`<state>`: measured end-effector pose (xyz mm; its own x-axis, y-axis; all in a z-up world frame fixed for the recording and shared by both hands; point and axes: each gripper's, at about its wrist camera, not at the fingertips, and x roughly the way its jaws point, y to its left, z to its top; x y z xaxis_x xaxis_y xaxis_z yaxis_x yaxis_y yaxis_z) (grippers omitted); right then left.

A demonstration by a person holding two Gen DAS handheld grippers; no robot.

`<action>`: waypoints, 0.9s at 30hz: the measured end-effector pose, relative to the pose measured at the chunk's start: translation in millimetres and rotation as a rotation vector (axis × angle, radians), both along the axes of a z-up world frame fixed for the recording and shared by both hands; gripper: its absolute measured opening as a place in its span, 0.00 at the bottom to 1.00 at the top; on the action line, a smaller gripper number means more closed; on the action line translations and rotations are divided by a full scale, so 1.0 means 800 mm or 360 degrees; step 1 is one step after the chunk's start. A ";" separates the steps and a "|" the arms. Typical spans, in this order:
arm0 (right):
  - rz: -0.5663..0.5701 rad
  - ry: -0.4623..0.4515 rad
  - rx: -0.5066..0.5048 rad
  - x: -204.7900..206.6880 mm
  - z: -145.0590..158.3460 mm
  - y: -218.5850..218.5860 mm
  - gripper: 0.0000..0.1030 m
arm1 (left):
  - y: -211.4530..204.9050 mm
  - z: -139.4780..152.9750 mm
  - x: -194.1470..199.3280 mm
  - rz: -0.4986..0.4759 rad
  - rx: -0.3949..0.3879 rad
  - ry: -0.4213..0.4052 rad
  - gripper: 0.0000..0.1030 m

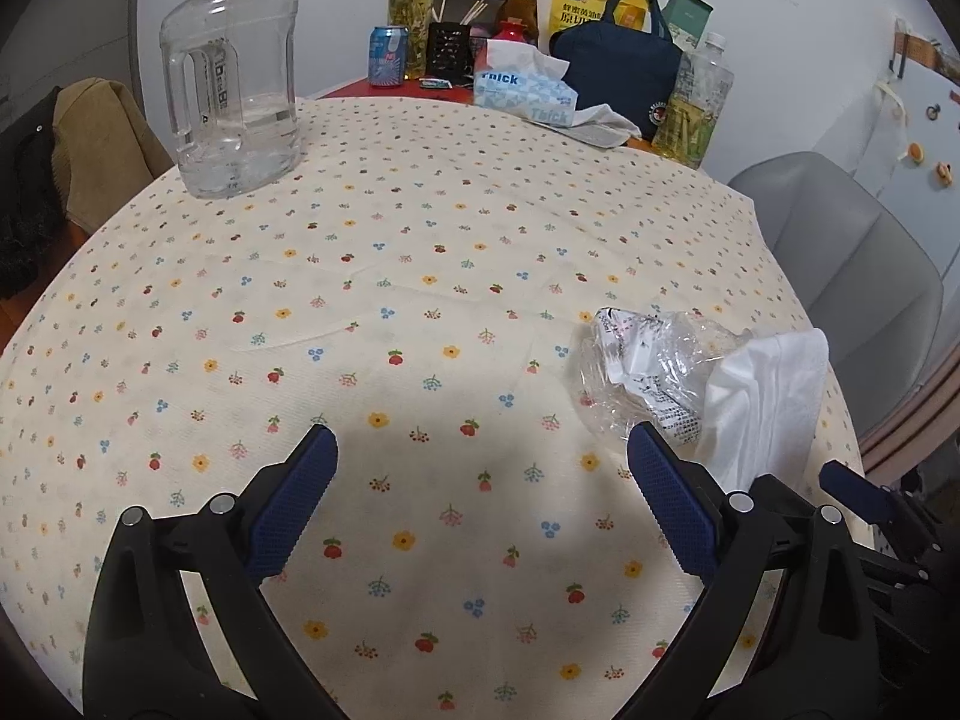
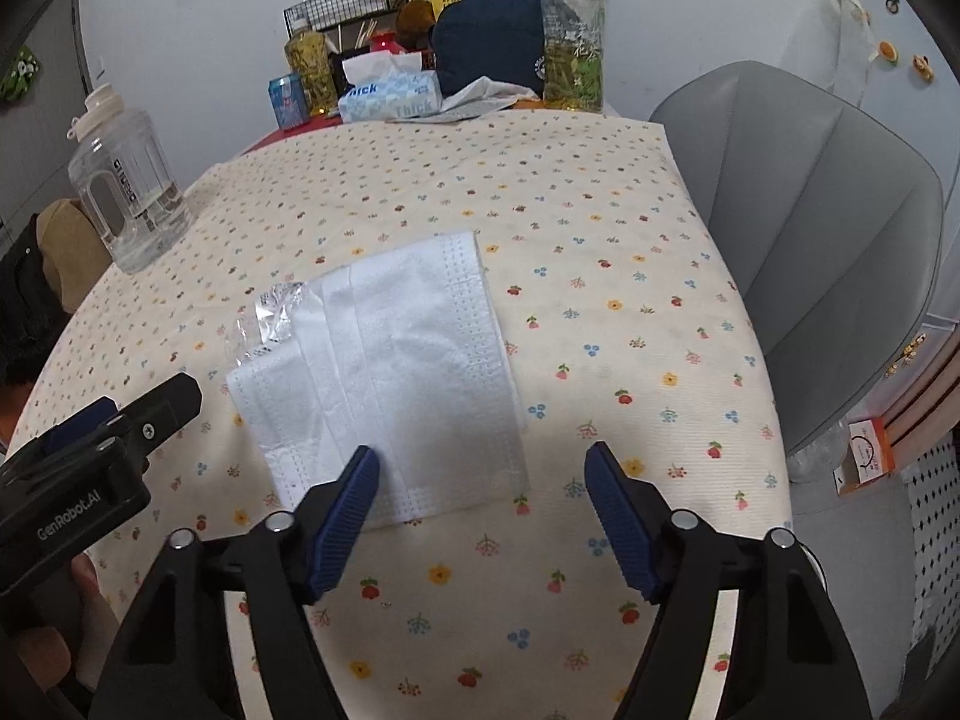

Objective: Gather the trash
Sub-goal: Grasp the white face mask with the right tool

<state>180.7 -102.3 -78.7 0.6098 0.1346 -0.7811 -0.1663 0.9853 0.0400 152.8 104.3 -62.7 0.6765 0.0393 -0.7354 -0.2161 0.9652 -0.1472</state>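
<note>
the trash sits on the flowered table (image 2: 600, 192) uncollected: a white tissue (image 2: 390, 360) lies flat and spread, and a crumpled clear plastic wrapper (image 2: 273, 315) with printed paper inside touches the tissue's far-left edge, partly tucked under it. in the left wrist view the same tissue (image 1: 768, 402) and wrapper (image 1: 648, 366) lie together, off to the right of that claw.

the right claw (image 2: 483, 468) is spread wide and holds nothing; its left finger lies over the tissue's near edge, its right finger over bare cloth beside the tissue. the left claw (image 1: 480, 450) is also wide and empty, over bare cloth just left of the wrapper.

no bin or bag for the trash shows in either view. judging by this, the task is at its start: neither piece is gripped, and both the tissue and the wrapper are left to gather. the jug, tissue box and bottles stand well beyond the tissue, at the table's far side.
</note>
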 end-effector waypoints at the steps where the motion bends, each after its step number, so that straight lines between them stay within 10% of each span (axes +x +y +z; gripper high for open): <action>1: 0.0005 0.0013 -0.0004 0.001 -0.003 0.001 0.59 | 0.001 -0.002 0.002 0.0000 -0.0006 0.0005 0.94; 10: 0.0098 -0.0022 -0.0005 -0.007 -0.002 0.016 0.08 | 0.000 -0.001 0.003 -0.0013 -0.0013 0.0005 0.94; 27: -0.0088 -0.0146 0.0116 -0.014 0.042 -0.044 0.04 | -0.046 0.026 0.021 -0.0146 0.0034 -0.0024 0.94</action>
<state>169.3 -137.8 -45.0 0.6863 0.1531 -0.7110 -0.1181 0.9881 0.0987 169.9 67.3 -41.8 0.6889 -0.0080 -0.7248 -0.1244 0.9838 -0.1291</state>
